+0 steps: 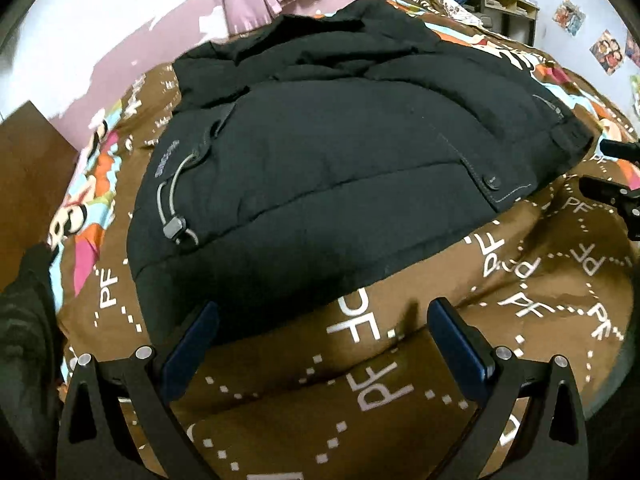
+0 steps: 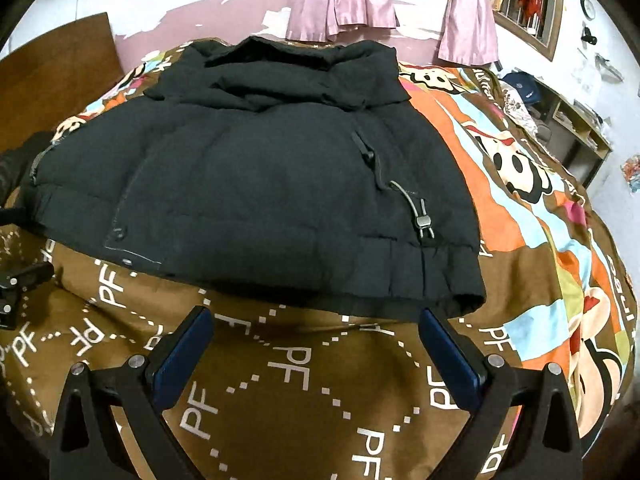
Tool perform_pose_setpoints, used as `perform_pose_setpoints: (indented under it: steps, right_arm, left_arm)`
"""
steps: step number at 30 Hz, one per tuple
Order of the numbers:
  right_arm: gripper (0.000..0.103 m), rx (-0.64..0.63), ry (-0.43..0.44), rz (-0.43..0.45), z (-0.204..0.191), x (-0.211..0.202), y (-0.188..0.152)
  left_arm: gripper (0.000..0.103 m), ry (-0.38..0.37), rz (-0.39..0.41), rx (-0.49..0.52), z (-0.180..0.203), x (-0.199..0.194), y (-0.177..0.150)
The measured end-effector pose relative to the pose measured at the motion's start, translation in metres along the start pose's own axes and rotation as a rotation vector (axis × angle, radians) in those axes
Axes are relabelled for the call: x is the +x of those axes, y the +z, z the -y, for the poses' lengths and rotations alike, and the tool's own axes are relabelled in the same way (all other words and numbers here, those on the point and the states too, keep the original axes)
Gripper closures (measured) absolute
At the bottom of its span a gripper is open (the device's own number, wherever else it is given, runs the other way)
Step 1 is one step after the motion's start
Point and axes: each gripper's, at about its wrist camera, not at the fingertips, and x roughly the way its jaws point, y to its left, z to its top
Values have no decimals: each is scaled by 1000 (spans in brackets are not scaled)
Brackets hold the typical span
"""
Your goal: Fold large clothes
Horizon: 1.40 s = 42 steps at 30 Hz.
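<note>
A black puffy jacket (image 1: 340,160) (image 2: 260,180) lies flat on the bed, collar at the far end and hem toward me. A grey drawcord with a toggle (image 1: 174,226) (image 2: 424,224) rests on its hem. My left gripper (image 1: 323,312) is open just short of the hem, over the bedcover, holding nothing. My right gripper (image 2: 315,316) is also open and empty, just before the hem's near edge. Each gripper shows at the edge of the other's view: the right gripper (image 1: 614,192) and the left gripper (image 2: 20,280).
The bed carries a brown "PF" cover (image 1: 520,280) (image 2: 280,380) with cartoon prints on its sides. Pink curtains (image 2: 344,0) hang on the far wall. A wooden board (image 2: 56,68) stands at the left, a shelf (image 2: 576,128) at the right. A dark sleeve (image 1: 24,320) fills the left edge.
</note>
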Motion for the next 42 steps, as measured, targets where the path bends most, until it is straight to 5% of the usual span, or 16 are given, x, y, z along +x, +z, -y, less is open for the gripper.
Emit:
perform_pose_setpoints:
  steps: [13,21,28,32,42]
  right_arm:
    - [0,-145,-139,-81,-19,44,3]
    - [0,-49,-273,40,6,39,11]
    - [0,-8,-254,166,14,22,17]
    - [0,-6,-246,213,13,17,19]
    - [1,-2,-297,177,13,31,24]
  left_arm:
    - [2,96,42,56,1,12,-4]
    - [2,93,70,51,-2,15,-6]
    - [2,123,117,55,-1,10,-5]
    - [2,212,183,111,5,3,-4]
    - [2,348,227,253,18,8,-11]
